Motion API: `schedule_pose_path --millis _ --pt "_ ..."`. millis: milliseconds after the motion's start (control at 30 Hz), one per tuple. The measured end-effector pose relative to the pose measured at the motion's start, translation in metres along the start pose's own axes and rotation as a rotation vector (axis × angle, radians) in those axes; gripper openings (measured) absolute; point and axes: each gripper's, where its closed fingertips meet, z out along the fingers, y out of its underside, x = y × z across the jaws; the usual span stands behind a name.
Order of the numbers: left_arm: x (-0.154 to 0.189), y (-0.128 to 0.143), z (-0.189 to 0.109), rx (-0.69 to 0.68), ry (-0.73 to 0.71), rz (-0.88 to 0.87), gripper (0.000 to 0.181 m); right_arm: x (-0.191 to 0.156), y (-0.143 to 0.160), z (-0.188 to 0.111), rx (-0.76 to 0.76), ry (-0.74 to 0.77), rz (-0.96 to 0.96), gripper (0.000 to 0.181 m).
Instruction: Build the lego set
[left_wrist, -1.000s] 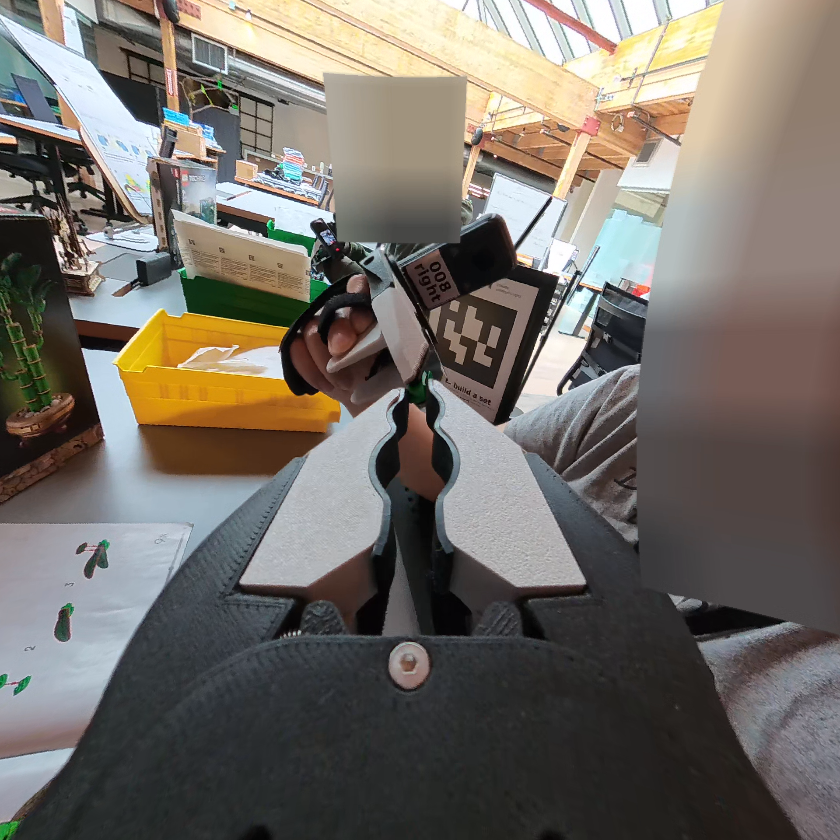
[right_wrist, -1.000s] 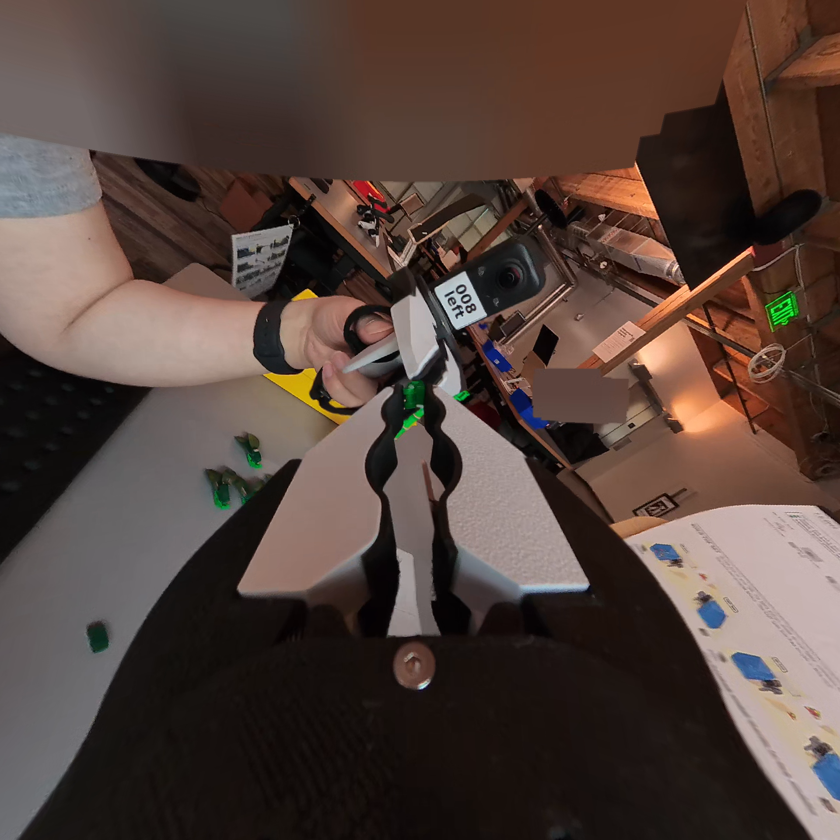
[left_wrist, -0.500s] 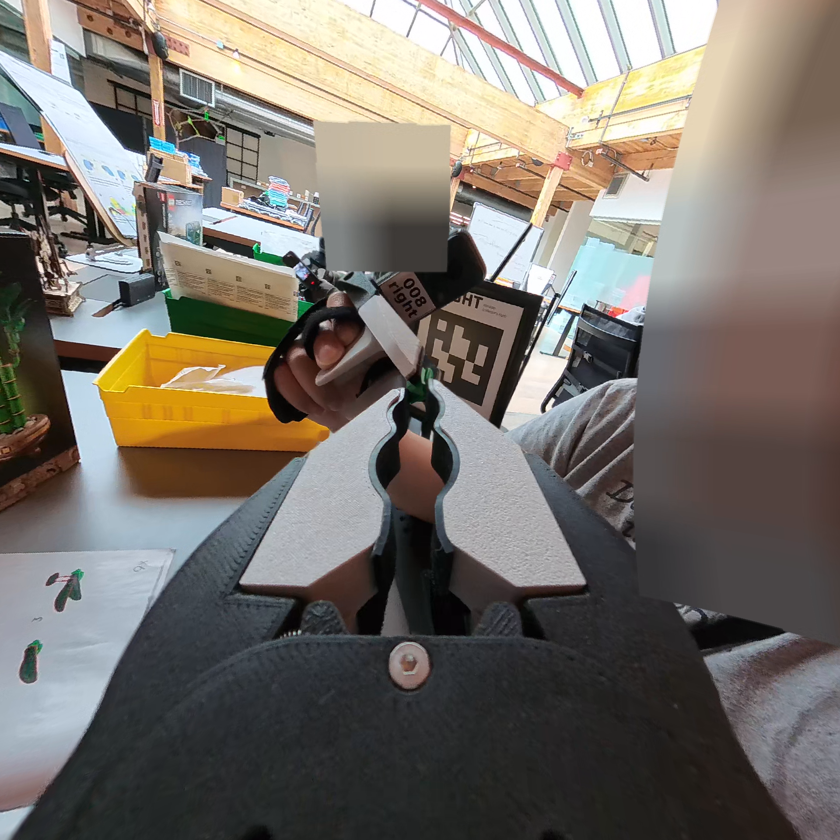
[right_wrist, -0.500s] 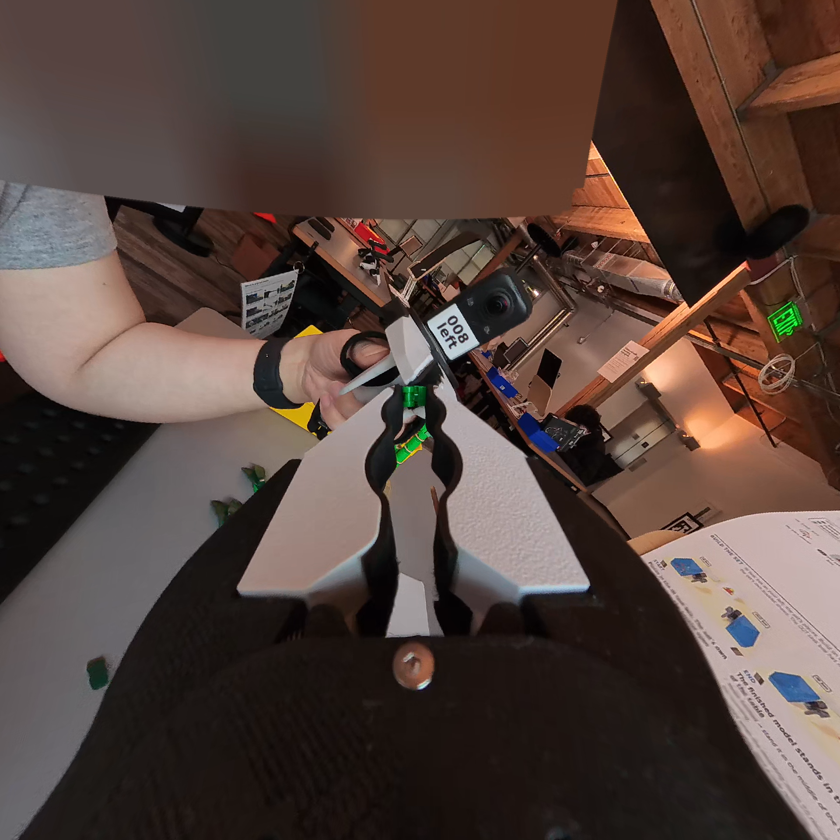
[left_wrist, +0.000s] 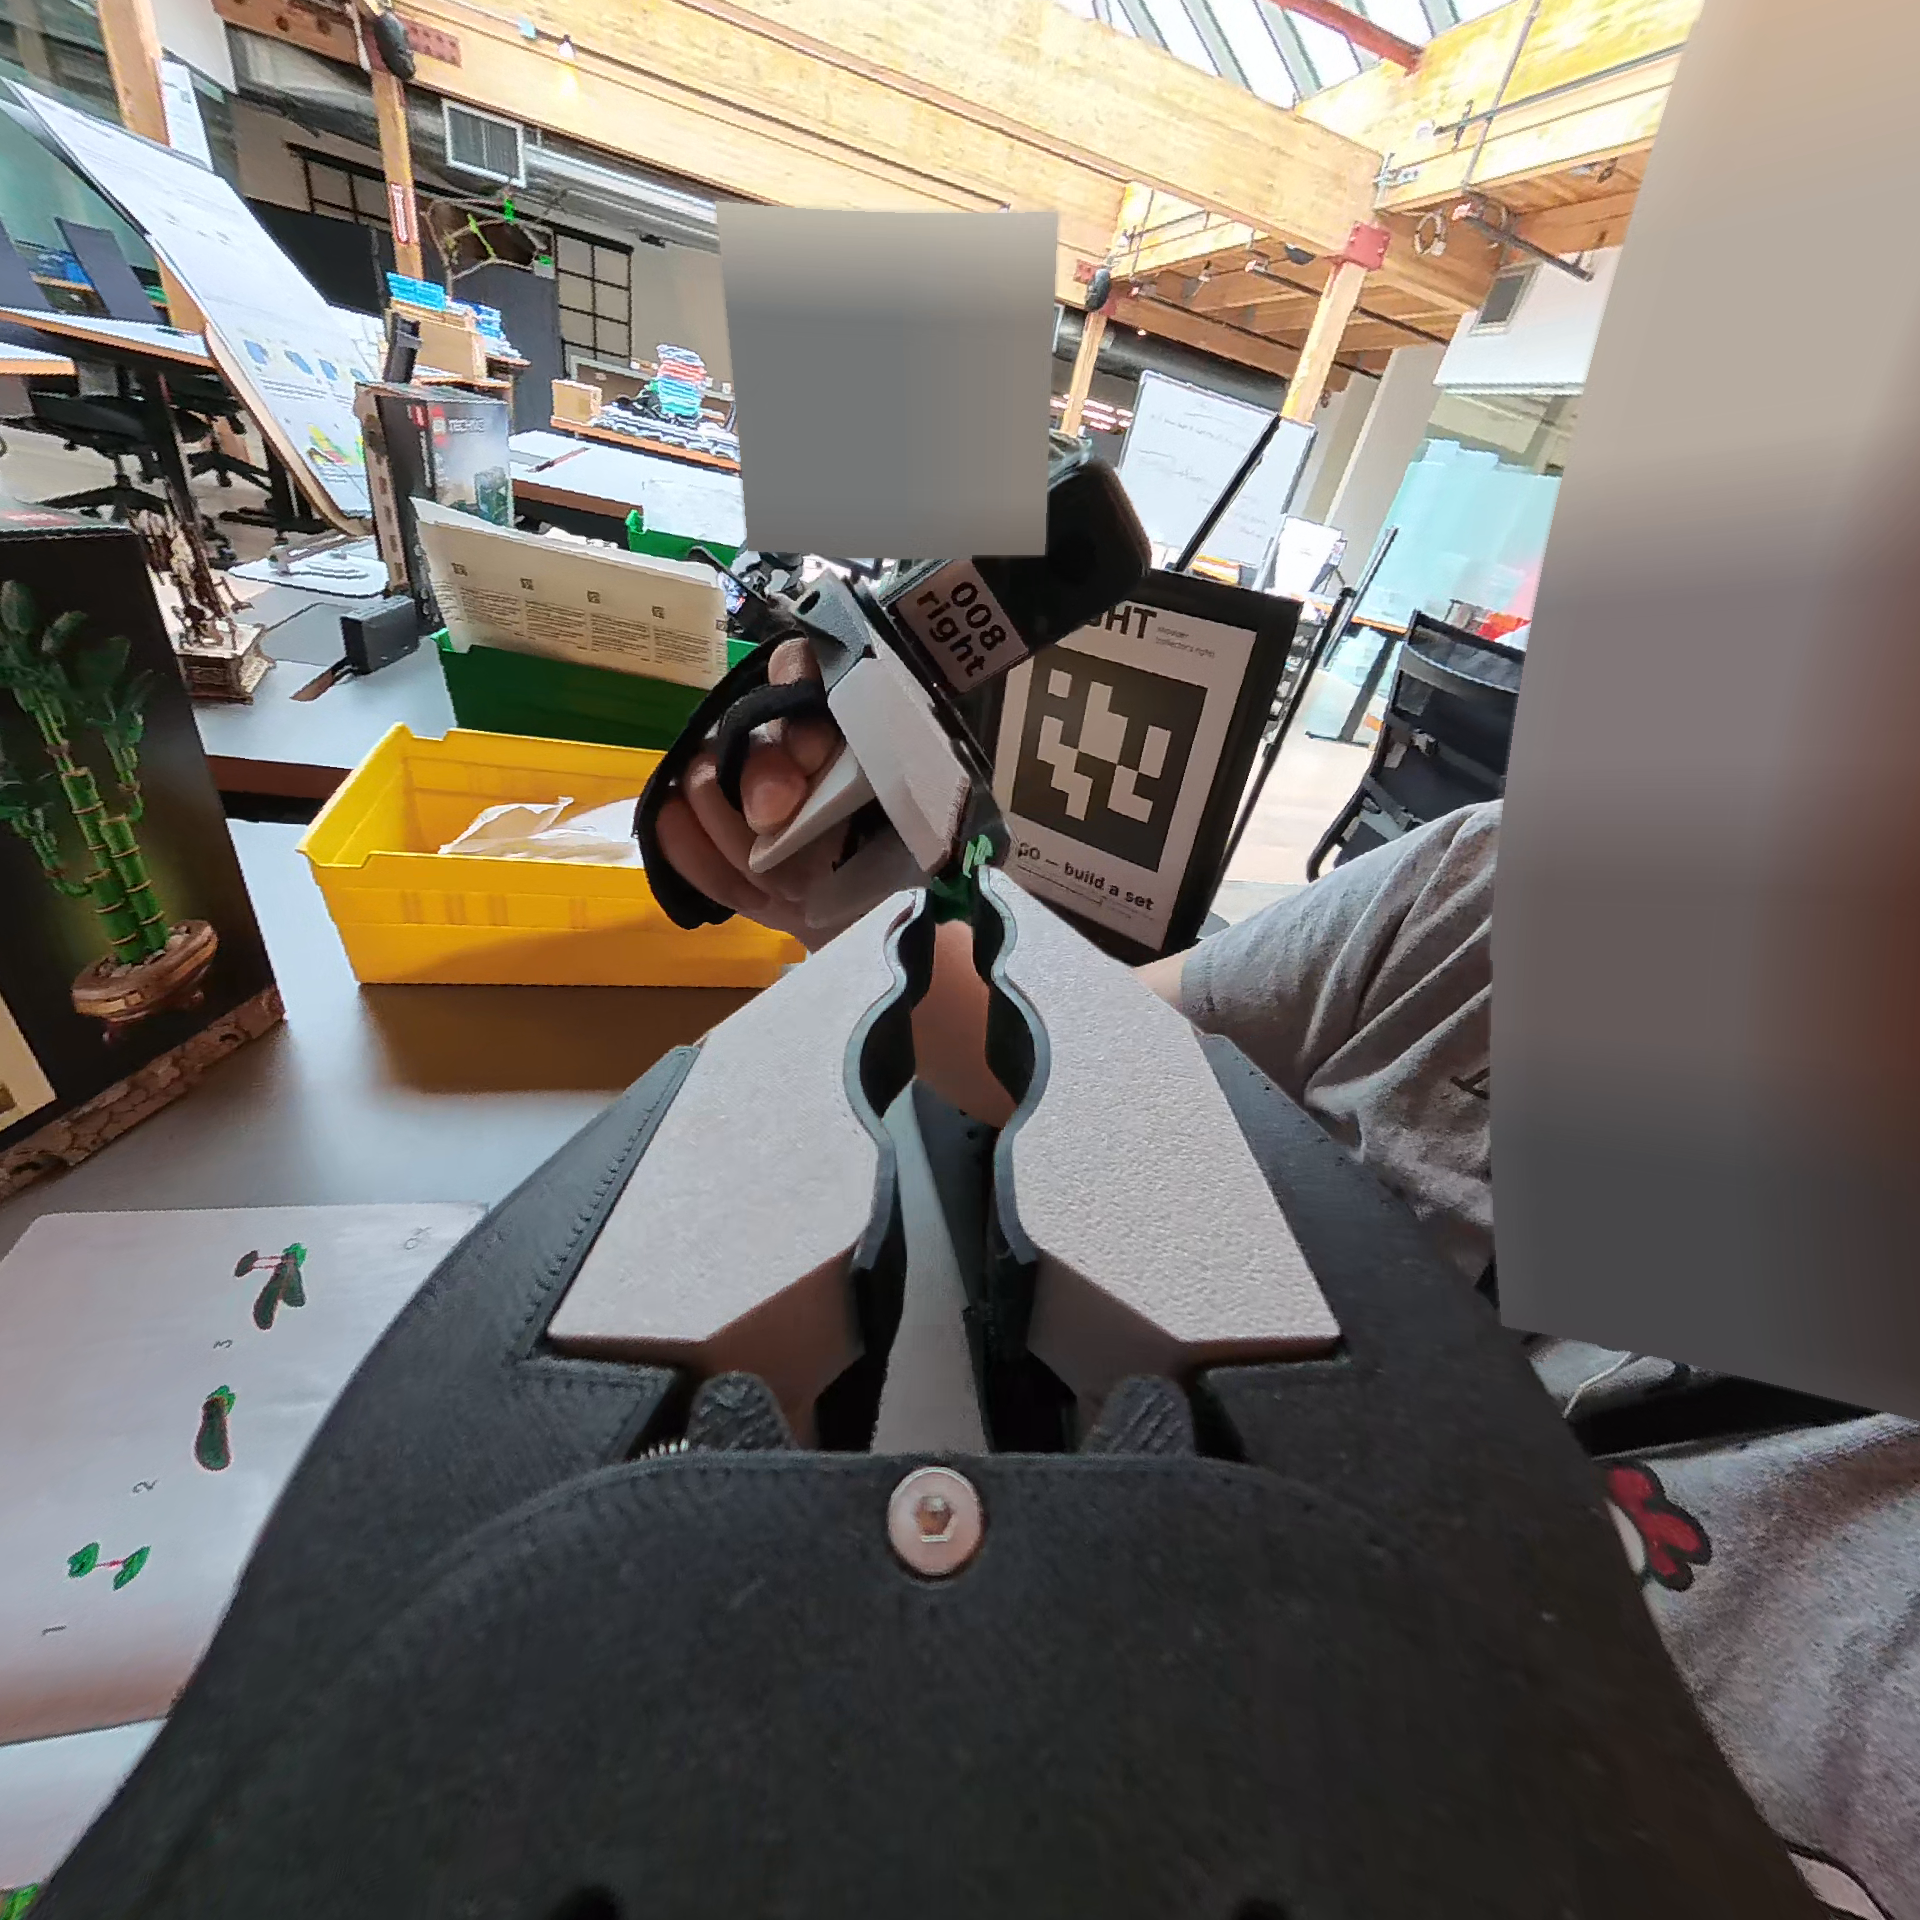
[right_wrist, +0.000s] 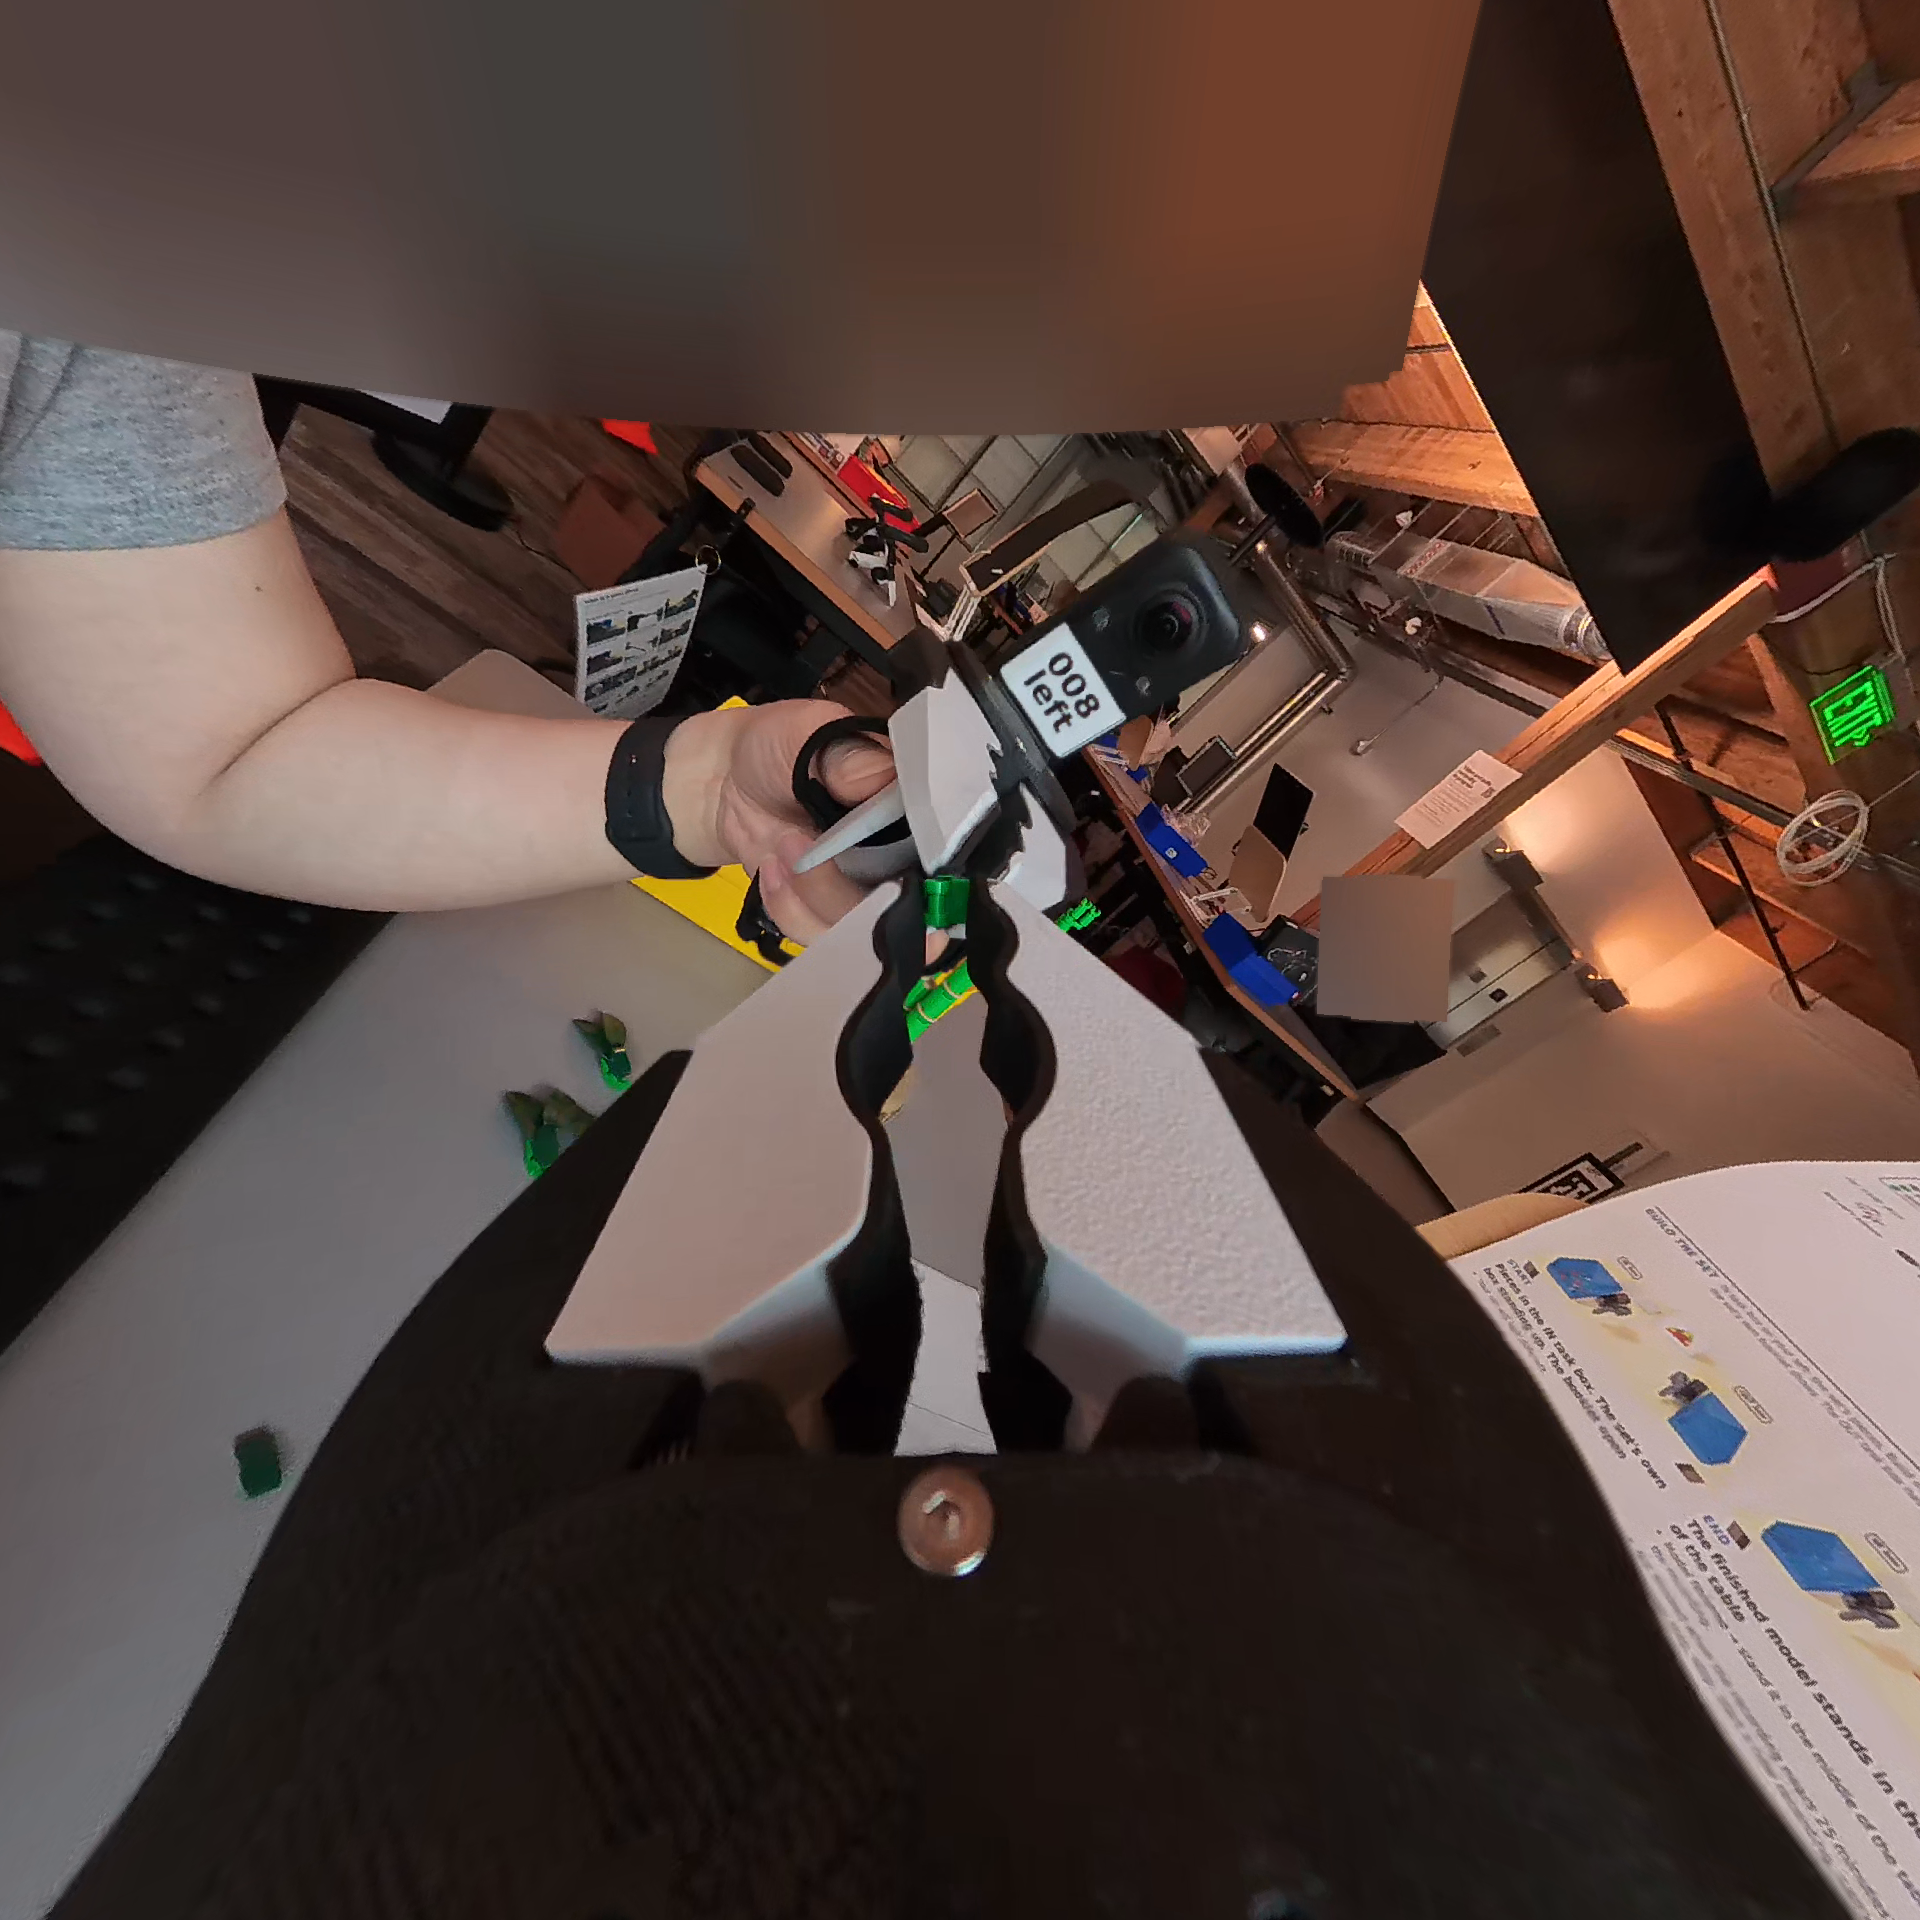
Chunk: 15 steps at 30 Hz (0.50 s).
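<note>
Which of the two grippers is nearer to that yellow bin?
Judging by the views, the right. The right gripper hangs just in front of the yellow bin, while the left gripper meets it tip to tip from farther back, both pinching a green piece.

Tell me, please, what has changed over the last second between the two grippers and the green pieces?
Little has changed. Both grippers tilted slightly while staying tip to tip in the air. The left gripper remains shut on a green piece, and the right gripper remains shut on a green brick; nothing was released. The loose green pieces still lie on the white table, and the yellow bin is unmoved.
</note>
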Motion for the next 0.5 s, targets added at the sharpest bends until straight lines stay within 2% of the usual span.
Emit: schedule_pose_path --millis 200,333,500 --pt "-0.002 -0.002 0.001 -0.013 -0.067 0.033 0.005 0.002 0.0 -0.001 -0.013 0.011 -0.011 0.006" --pt "0.001 -0.004 0.0 -0.005 -0.051 0.011 0.005 0.002 -0.004 0.001 -0.003 0.014 -0.023 0.007" --pt "-0.012 0.001 -0.001 -0.052 -0.15 0.032 0.005 0.006 0.012 0.0 -0.176 0.056 -0.12 0.008"
